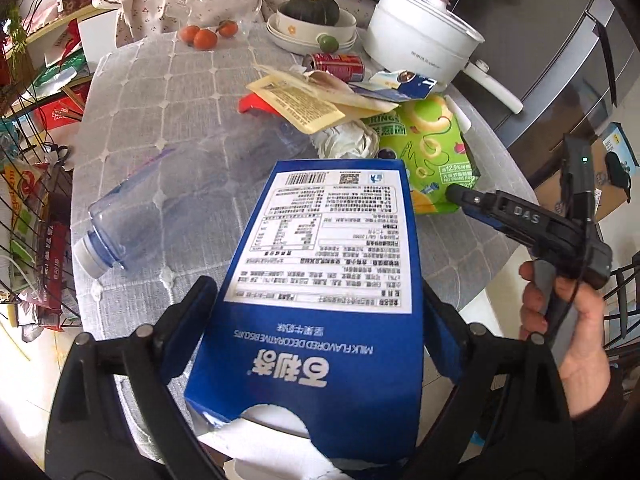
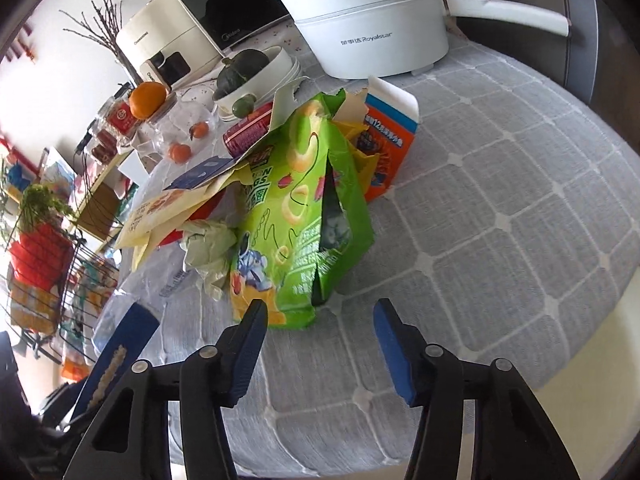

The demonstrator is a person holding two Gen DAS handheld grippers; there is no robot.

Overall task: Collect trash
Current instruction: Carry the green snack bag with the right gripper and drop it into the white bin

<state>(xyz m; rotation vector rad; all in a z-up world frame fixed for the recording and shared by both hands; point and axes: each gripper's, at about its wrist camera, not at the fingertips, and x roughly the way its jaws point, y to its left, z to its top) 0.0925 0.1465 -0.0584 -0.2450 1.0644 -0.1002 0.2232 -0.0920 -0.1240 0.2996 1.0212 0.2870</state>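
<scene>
My left gripper (image 1: 316,300) is shut on a blue biscuit box (image 1: 320,264), held above the table's near edge; the box's edge also shows in the right wrist view (image 2: 120,352). My right gripper (image 2: 320,320) is open and empty, just in front of a green snack bag (image 2: 304,216), and it shows from the side in the left wrist view (image 1: 456,194). Behind the green snack bag (image 1: 432,148) lies a heap of trash: a crumpled tissue (image 2: 208,244), yellow wrappers (image 1: 304,104), a red can (image 1: 338,65), an orange carton (image 2: 384,152). A clear plastic bottle (image 1: 168,204) lies on its side.
A round table with a grey checked cloth (image 2: 500,220) holds a white electric pot (image 2: 376,28), bowls with a green squash (image 1: 312,10), small oranges (image 1: 204,36) and a glass jar. A wire rack (image 1: 32,216) of packets stands left of the table.
</scene>
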